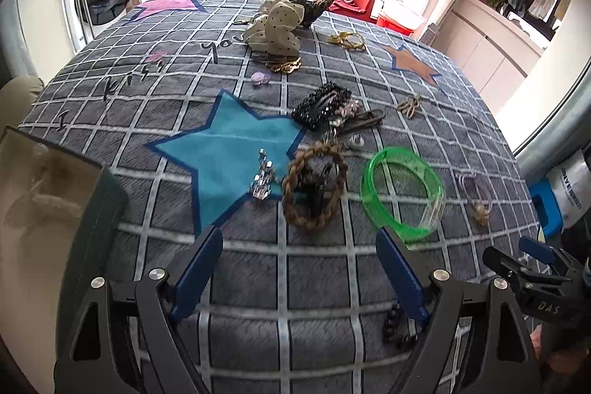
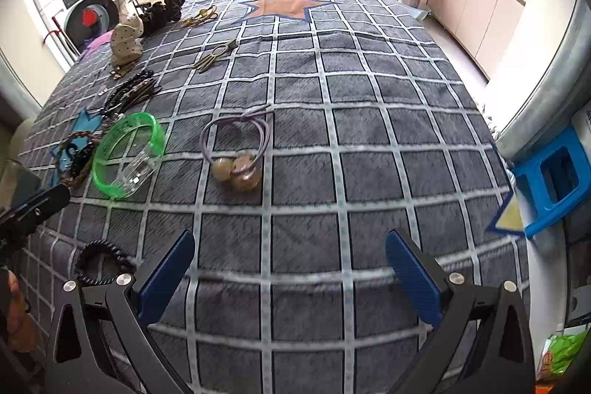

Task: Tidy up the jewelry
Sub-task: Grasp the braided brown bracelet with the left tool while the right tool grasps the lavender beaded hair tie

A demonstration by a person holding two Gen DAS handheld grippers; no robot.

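Only in the left wrist view: blue star [image 1: 225, 154], braided hair band [image 1: 314, 187] just ahead of the left tool [image 1: 299, 261], black studded clip [image 1: 321, 106], sparkly clip [image 1: 264, 180]. Left tool wide, nothing between its fingers. Only in the right wrist view: blue stool [image 2: 550, 176], purple hair tie [image 2: 236, 146] with 2 beads seen clearly ahead of the right tool [image 2: 290, 259], also wide and holding nothing. Green bangle [image 1: 402, 191] in both. Black chain [image 1: 397, 324] partly hidden behind a finger. Jewelry scattered over the checked cloth [image 2: 369, 135].
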